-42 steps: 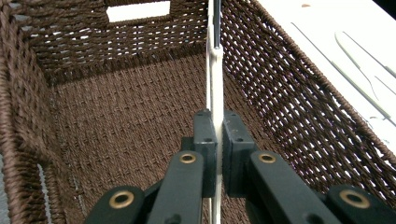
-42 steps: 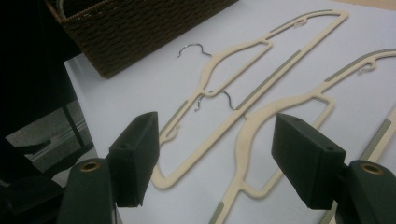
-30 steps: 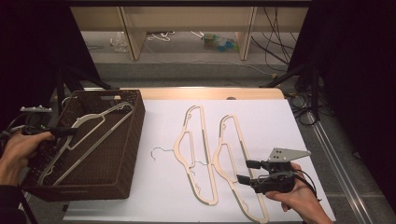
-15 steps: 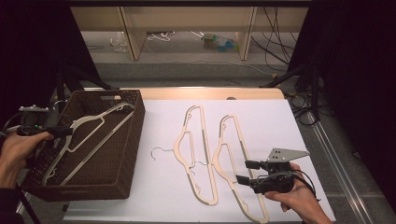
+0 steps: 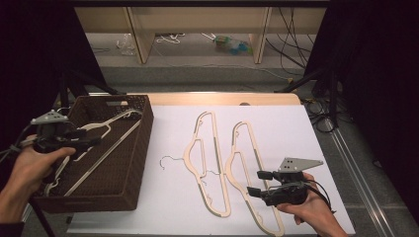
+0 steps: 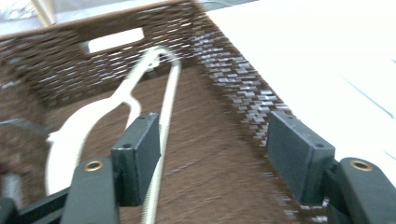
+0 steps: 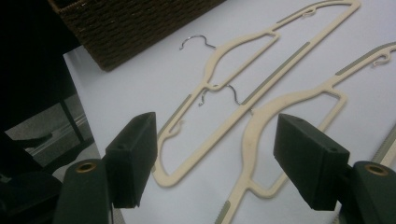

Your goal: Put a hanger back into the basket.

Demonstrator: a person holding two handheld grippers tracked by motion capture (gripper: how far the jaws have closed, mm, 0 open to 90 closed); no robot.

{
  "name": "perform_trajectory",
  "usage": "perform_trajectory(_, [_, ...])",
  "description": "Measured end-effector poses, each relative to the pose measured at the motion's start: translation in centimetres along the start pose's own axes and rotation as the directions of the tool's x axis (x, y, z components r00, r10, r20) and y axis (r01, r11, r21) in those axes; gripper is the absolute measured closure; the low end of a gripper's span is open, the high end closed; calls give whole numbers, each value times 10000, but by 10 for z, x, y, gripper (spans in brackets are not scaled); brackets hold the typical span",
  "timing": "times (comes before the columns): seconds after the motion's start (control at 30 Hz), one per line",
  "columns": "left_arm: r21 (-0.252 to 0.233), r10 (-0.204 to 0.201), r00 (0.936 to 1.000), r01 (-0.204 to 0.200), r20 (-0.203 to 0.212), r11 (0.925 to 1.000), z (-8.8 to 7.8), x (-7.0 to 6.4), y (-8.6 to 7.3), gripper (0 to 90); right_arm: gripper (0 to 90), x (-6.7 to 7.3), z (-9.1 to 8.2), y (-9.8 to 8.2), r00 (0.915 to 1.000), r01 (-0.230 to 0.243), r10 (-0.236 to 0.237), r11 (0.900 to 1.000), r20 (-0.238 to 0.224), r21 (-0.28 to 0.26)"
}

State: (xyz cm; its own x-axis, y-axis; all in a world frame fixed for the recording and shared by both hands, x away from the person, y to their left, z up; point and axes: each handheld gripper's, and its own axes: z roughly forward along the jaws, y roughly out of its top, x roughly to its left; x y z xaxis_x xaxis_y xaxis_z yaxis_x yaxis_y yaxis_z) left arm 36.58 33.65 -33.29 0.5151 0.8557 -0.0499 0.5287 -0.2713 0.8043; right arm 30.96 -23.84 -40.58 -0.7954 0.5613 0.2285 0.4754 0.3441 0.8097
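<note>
One cream hanger [image 5: 99,143] already lies in the brown basket [image 5: 136,163], so I judge the job roughly a third done. My left gripper [image 5: 91,142] hangs over it at about nine o'clock, jaws just opened wide, nothing between them. Two hangers are left on the white table [image 5: 296,128]: the nearer hanger [image 5: 249,173] by my right gripper [image 5: 253,183] (jaws wide, empty) at five o'clock, the other hanger [image 5: 205,163] at centre. The basket's floor blurs in the left gripper view.
</note>
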Motion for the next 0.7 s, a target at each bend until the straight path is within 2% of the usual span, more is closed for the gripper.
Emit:
perform_trajectory(0.07, [-308,113,9994,-104,313,9995,2,-17,1,319,292,1,2,0,10000,-4,4,10000,60,99])
perform_trajectory(0.13, [-319,811,9955,-796,484,9963,4,-29,4,318,293,2,2,1,10000,-46,46,9999,18,91])
perform_trajectory(0.17, [-491,369,9974,-339,619,9982,6,-39,3,313,292,2,3,1,9999,-51,48,9999,162,164])
perform_trajectory(0.2, [-516,931,9921,-890,838,9947,9,-50,4,300,292,3,4,1,9997,-61,55,9996,243,261])
perform_trajectory(0.23, [-585,784,9929,-733,896,9956,11,-59,4,299,292,3,5,1,9998,21,-27,9996,212,275])
perform_trajectory(0.27, [-585,784,9929,-733,896,9956,11,-59,4,297,292,3,5,1,9998,21,-27,9996,212,275])
perform_trajectory(0.3, [-612,606,9921,-541,1096,9967,12,-69,3,293,290,4,7,1,9998,-58,51,9993,188,359])
perform_trajectory(0.33, [-649,794,9898,-721,1185,9953,14,-73,3,293,290,4,7,1,9998,-58,51,9993,188,359])
perform_trajectory(0.37, [-871,550,9884,-429,1416,9953,18,-87,0,285,287,4,9,2,9996,38,-49,9992,292,392])
perform_trajectory(0.4, [-871,550,9884,-429,1416,9953,18,-87,0,284,287,4,9,2,9996,38,-49,9992,292,392])
perform_trajectory(0.47, [-1082,668,9853,-500,1575,9929,23,-98,-3,282,278,6,10,3,9993,-35,16,9988,385,490])
perform_trajectory(0.5, [-1069,556,9838,-376,1704,9936,24,-104,-6,277,273,6,12,3,9995,-8,-6,9989,301,474])
perform_trajectory(0.53, [-842,603,9811,-454,1840,9954,25,-110,-8,276,270,7,14,3,9994,58,-73,9989,331,465])
perform_trajectory(0.57, [-886,714,9780,-548,1958,9946,27,-119,-13,269,257,9,17,5,9994,16,-36,9984,358,572])
perform_trajectory(0.6, [-886,714,9780,-548,1958,9946,27,-119,-13,267,257,9,17,5,9994,16,-36,9984,358,572])
perform_trajectory(0.67, [-996,803,9698,-587,2301,9933,30,-134,-23,256,244,11,26,7,9997,7,-24,9979,257,647])
perform_trajectory(0.7, [-996,803,9698,-587,2301,9933,30,-134,-23,256,239,12,28,8,9998,22,-38,9971,209,767])
